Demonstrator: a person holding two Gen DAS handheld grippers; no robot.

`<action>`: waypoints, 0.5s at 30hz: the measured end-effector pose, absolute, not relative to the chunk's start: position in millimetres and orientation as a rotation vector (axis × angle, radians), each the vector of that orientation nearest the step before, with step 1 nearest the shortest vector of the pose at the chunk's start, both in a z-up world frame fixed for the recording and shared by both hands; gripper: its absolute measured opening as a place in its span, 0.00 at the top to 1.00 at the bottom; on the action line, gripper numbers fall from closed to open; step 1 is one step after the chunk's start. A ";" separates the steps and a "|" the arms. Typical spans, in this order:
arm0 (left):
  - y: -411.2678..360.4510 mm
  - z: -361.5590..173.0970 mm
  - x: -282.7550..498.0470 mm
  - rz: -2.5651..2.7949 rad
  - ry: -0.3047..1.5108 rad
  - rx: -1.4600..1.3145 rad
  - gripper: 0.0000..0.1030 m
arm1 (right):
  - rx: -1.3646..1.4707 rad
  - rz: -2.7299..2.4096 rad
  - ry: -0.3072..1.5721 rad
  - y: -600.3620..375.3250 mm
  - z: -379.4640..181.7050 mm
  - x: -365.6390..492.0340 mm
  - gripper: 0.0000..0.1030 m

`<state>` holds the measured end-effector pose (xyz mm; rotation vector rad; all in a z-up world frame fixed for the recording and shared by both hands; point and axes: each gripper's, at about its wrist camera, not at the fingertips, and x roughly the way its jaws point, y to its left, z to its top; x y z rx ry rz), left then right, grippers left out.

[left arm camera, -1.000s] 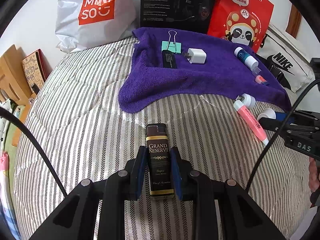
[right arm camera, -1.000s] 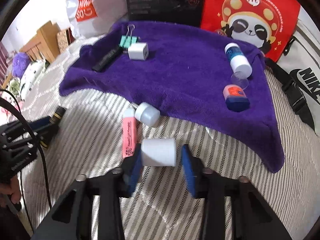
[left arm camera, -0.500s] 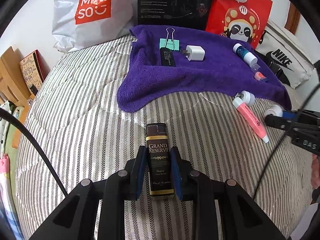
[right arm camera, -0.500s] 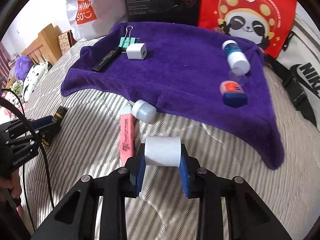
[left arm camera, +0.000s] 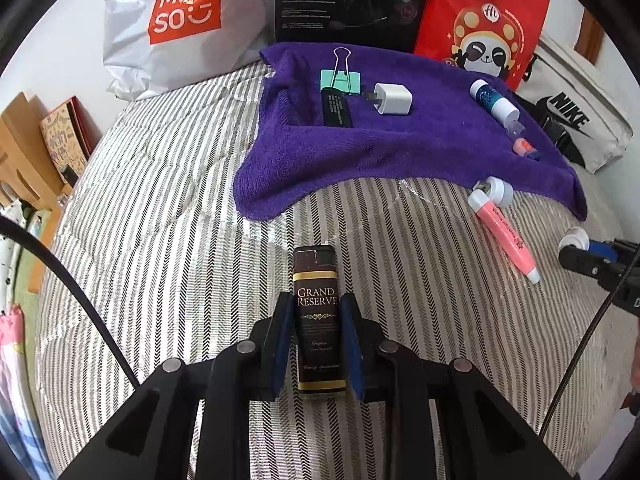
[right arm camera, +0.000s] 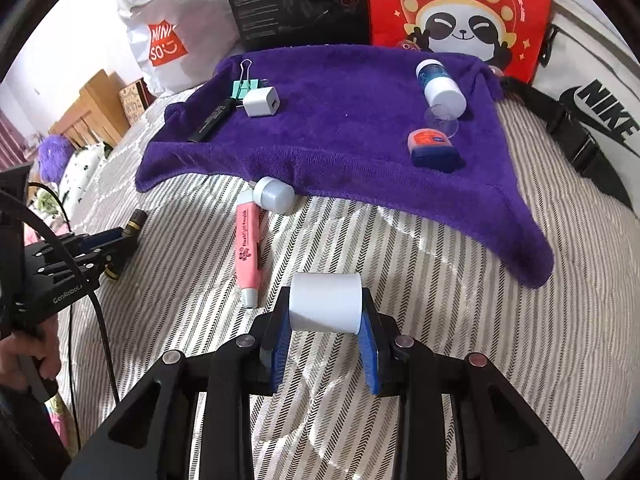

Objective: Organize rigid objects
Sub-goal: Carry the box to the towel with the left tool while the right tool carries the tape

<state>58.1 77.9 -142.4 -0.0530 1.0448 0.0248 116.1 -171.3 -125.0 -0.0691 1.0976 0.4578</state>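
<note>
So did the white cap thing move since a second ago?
Yes. The white cap, clamped in the right tool, has lifted and drawn back from the purple towel; the pink tube now lies ahead of it.

The white cylinder (right arm camera: 325, 301) hides its ends behind blue pads (right arm camera: 280, 340).

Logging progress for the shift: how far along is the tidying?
Done: binder clip, charger and blue bottle lie on the purple towel. In hand: left gripper holds the lighter, right gripper a white cap. Left: pink tube on the bedspread.
</note>
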 end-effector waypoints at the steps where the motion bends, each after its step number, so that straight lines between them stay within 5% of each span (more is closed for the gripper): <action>1: 79.9 -142.2 58.1 0.018 1.046 -0.067 0.78 | -0.082 0.452 1.094 -171.0 -124.7 115.5 0.70; 15: 83.2 -116.6 62.1 -0.017 1.018 -0.142 0.78 | -0.075 0.457 1.032 -188.5 -91.5 121.2 0.70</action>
